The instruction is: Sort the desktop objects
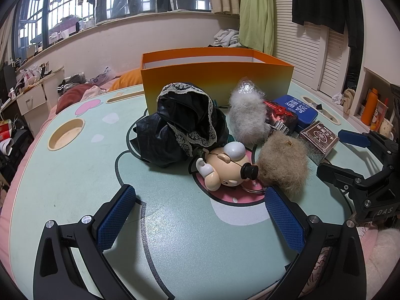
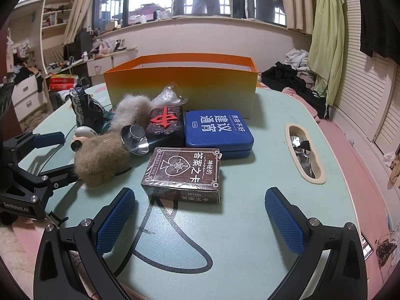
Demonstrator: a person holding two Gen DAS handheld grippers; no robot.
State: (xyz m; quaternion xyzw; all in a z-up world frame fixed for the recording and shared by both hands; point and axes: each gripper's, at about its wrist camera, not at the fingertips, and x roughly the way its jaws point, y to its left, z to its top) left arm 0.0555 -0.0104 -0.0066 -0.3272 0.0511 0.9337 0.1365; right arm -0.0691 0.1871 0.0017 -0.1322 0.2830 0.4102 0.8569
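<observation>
Several items piled mid-table [image 2: 250,225] before orange box [image 2: 180,85]: card box [image 2: 182,172], blue tin [image 2: 217,130], fur balls [image 1: 282,165], doll [image 1: 225,162]. Left gripper [image 1: 200,200] and right gripper [image 2: 200,205] wide open, empty.

Orange box [image 2: 180,85] upright, open-topped; in front of it: blue tin [image 2: 218,131], brown card box [image 2: 183,172], fur balls [image 1: 282,167], figurine [image 1: 225,165], black cloth [image 1: 182,127].
</observation>
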